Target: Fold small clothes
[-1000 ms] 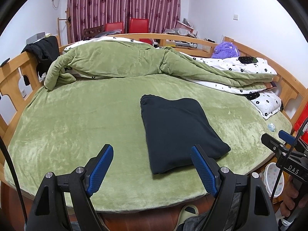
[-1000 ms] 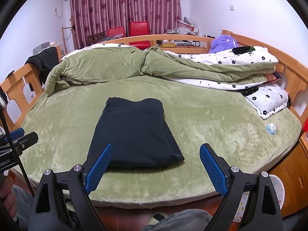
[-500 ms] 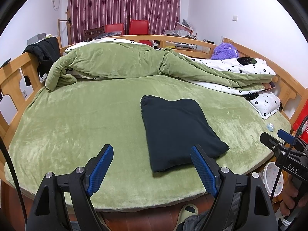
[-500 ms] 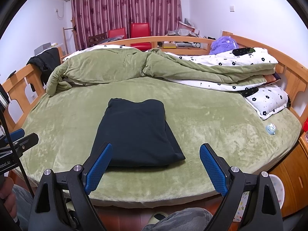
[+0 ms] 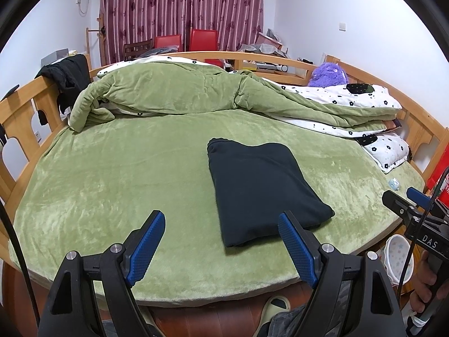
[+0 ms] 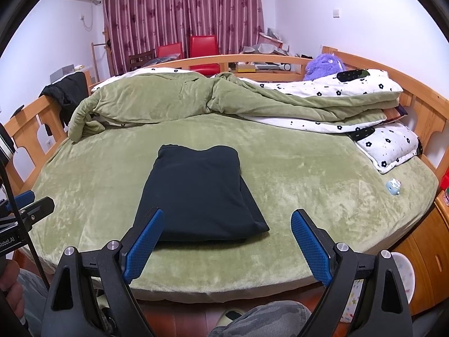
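Observation:
A dark navy garment (image 5: 261, 185) lies folded into a flat rectangle on the green bed cover (image 5: 112, 185); it also shows in the right wrist view (image 6: 196, 191). My left gripper (image 5: 221, 241) is open and empty, held back at the bed's near edge, to the garment's near left. My right gripper (image 6: 224, 241) is open and empty, just in front of the garment's near edge. Neither touches the cloth. The right gripper shows at the right edge of the left wrist view (image 5: 412, 205). The left gripper shows at the left edge of the right wrist view (image 6: 25, 205).
A rumpled green quilt (image 5: 174, 90) and flowered bedding (image 5: 350, 98) lie along the far side. A flowered pillow (image 6: 390, 146) and a small blue toy (image 6: 394, 186) sit at the right. A wooden rail (image 5: 22, 112) rings the bed. A dark jacket (image 5: 67, 75) hangs on it.
Both grippers have drawn back and risen very slightly, so the bed sits a little lower in view. The garment has not moved. Both stay open.

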Demonstrator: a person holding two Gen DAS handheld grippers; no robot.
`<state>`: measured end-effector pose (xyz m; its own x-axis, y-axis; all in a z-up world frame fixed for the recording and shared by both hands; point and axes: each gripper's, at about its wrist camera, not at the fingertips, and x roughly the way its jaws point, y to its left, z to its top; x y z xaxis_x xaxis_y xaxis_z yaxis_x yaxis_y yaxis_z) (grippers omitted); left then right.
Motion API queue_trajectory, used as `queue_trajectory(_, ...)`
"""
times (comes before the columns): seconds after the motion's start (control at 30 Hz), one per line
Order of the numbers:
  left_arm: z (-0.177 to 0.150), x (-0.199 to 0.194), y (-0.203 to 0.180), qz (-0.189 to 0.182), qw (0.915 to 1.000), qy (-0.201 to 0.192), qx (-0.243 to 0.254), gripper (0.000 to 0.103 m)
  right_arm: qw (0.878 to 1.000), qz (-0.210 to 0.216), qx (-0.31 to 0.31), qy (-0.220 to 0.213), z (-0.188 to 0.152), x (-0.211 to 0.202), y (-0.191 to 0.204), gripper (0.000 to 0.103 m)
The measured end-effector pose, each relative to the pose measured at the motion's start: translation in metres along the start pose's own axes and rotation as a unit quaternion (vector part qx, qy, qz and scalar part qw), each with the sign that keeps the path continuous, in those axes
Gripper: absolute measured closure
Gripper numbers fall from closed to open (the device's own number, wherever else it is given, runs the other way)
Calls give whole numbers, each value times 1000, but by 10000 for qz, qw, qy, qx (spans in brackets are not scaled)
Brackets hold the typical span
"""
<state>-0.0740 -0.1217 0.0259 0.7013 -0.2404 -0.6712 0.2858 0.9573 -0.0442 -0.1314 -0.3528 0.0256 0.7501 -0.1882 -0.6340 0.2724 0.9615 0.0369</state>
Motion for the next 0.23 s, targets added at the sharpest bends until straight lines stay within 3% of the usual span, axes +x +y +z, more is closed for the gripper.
queue_trajectory(0.23, -1, -2, 0, -17, 10000, 3, 46, 20, 10000, -13, 3, -13, -1, -3, 0, 12)
